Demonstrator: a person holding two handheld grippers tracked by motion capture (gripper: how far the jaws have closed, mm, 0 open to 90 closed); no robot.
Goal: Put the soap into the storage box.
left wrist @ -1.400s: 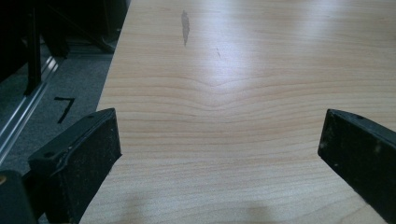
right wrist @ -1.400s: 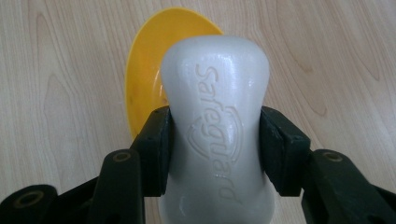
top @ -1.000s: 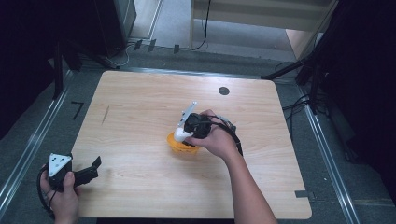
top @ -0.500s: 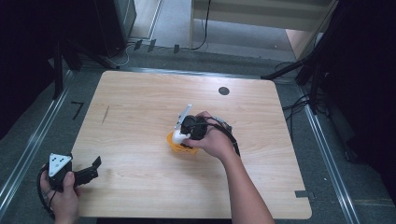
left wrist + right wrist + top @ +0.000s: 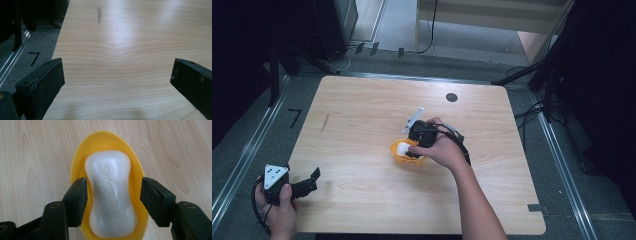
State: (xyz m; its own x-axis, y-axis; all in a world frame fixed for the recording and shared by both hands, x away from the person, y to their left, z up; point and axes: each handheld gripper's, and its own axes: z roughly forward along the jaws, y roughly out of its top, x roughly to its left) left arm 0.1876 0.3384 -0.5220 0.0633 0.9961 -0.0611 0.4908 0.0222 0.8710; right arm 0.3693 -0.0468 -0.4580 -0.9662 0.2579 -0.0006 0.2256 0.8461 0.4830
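Note:
A white soap bar lies lengthwise in a yellow oval dish near the middle of the wooden table. My right gripper points down over it. Its jaws have just been opening, and they stand on either side of the bar's waist with a small gap at each pad. In the high view the right gripper covers part of the dish and the soap. My left gripper rests at the table's front-left corner, open, with bare wood between its jaws.
A round black grommet sits near the table's far edge. A dark streak marks the wood at the left. Metal rails and cables run along the floor around the table.
The right hand has shifted slightly over the yellow dish, and its grey plate tilts a little differently. The left hand and its gripper have stayed in place.

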